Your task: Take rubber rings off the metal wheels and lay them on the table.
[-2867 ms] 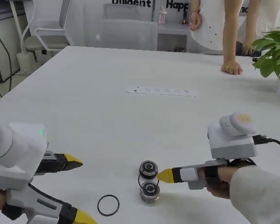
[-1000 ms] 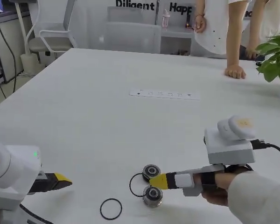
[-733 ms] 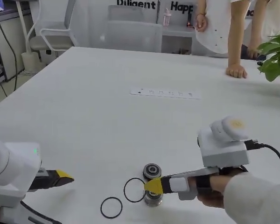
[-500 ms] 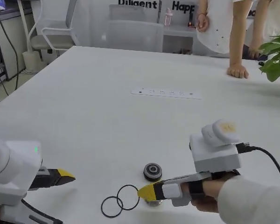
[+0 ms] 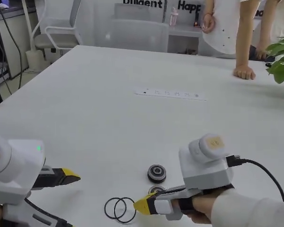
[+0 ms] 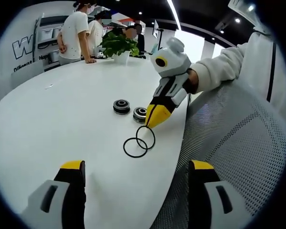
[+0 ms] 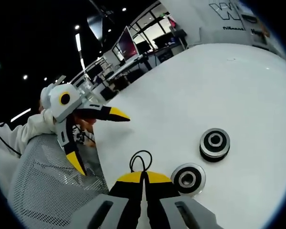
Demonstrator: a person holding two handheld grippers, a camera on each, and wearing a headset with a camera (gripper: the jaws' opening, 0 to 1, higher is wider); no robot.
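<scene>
Right gripper [image 5: 139, 204] is pinched shut on a thin black rubber ring [image 6: 154, 138], overlapping another black ring [image 6: 124, 146] on the white tabletop [image 5: 132, 127], right by two round metal wheels [image 5: 156, 173]. Left gripper [image 6: 137, 164] hangs wide open.

The white right gripper with yellow-tipped black jaws [image 5: 141, 204] lies low at the head view's lower right, held in a hand [image 5: 200, 212] with a white sleeve [image 5: 248, 212], jaws pressed together on a thin black rubber ring [image 7: 141, 152]. The matching left gripper [image 6: 136, 166], at lower left, has its jaws spread wide.
</scene>
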